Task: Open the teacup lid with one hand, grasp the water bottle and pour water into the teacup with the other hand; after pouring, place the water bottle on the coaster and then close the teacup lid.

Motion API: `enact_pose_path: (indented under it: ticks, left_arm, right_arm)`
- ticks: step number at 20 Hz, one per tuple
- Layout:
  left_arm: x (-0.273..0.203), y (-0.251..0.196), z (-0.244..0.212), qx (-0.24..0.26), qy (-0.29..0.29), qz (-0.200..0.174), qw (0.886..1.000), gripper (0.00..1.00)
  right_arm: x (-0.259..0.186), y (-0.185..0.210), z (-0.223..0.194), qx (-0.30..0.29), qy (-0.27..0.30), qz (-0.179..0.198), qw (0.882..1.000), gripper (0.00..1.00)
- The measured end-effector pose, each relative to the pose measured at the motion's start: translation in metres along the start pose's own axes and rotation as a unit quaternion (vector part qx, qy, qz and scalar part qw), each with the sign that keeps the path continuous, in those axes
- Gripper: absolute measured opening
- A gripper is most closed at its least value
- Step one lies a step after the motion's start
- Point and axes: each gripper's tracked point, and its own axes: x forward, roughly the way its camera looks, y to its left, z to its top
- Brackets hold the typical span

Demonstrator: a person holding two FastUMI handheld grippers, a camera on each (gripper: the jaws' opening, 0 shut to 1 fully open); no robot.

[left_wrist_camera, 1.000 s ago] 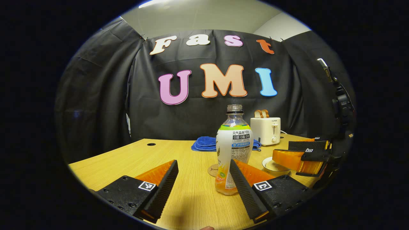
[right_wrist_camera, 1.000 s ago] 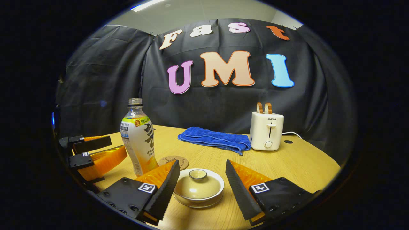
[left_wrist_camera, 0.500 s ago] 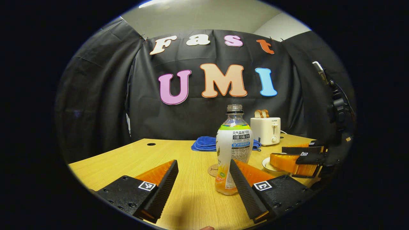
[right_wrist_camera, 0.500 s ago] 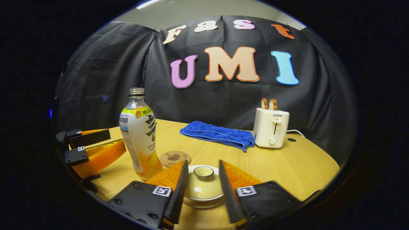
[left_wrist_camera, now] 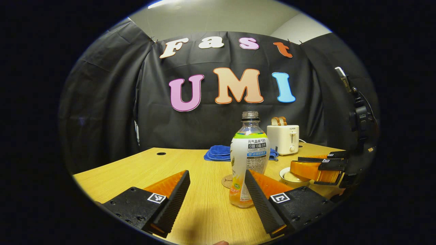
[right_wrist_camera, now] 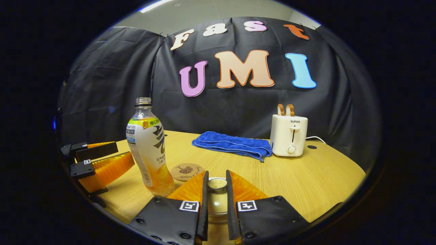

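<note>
Risk of lid [right_wrist_camera: 217,190] slipping from narrow right gripper [right_wrist_camera: 216,204] if pinched off-centre (left gripper [left_wrist_camera: 214,197] wide open near bottle [left_wrist_camera: 249,160]).

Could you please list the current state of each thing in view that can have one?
teacup lid: on the teacup, knob pinched by the right gripper.
water bottle: upright on the table, uncapped, not gripped.
coaster: bare, nothing on it.
blue towel: folded, lying flat.
toaster: two bread slices sticking up.
right gripper: shut on the lid knob.
left gripper: open, short of the bottle.
</note>
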Motion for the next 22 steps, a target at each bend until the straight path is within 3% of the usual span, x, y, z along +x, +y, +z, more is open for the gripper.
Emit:
enact_pose_path:
  ticks: [8,22]
  left_arm:
    - [0.000,-0.003,0.001,0.001,-0.001,-0.008,1.000,0.94]
    - [0.002,-0.052,0.000,-0.002,0.001,-0.116,0.993,0.94]
  right_arm:
    - [-0.011,0.003,0.016,0.010,-0.026,0.011,1.000,0.27]
    - [-0.052,-0.035,0.046,0.043,-0.061,-0.015,0.997,0.26]
